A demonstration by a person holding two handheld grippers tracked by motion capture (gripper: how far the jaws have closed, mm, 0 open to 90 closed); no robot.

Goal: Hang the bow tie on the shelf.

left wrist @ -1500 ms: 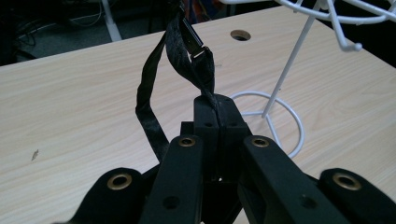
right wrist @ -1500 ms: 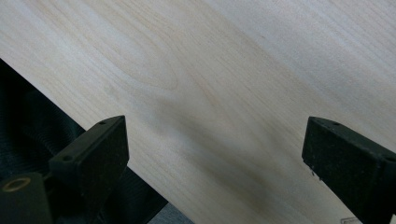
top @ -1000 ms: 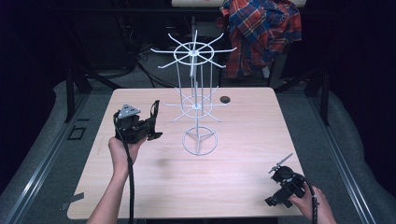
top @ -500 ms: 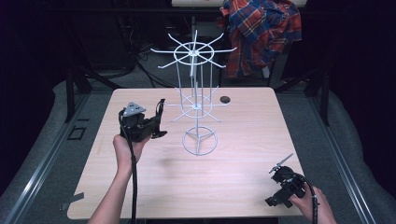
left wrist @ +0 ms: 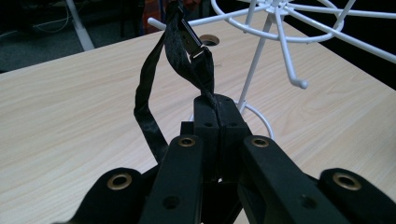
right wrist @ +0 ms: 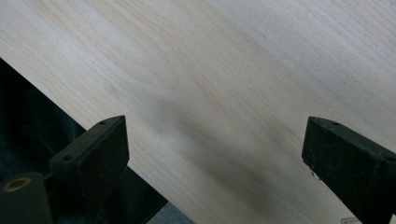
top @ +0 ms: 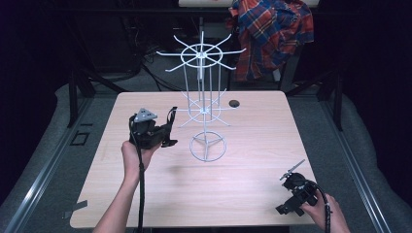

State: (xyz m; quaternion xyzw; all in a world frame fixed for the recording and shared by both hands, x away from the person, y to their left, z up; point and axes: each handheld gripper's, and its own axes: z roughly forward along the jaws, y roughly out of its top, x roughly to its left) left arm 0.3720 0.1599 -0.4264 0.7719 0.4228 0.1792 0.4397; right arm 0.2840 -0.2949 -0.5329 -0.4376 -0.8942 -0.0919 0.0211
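Note:
A black strap with a metal buckle (left wrist: 176,60) loops up from my left gripper (left wrist: 218,106), which is shut on its lower end. In the high view the left gripper (top: 166,135) is held above the table's left half, and the strap (top: 170,118) stands up beside the white wire hook rack (top: 201,51). The rack's ring base (top: 208,147) rests at mid-table, and one of its hooked arms (left wrist: 293,70) hangs just right of the strap. My right gripper (top: 287,206) sits at the front right corner. It is open over bare wood (right wrist: 215,149).
A plaid shirt (top: 272,34) hangs behind the table. A dark cable hole (top: 234,103) lies behind the rack. In the right gripper view the table's front edge (right wrist: 140,172) runs diagonally, with dark floor below it. Rack arms spread wide at two heights.
My left gripper has carried the strap a little to the right, closer to the rack. The right gripper has barely moved.

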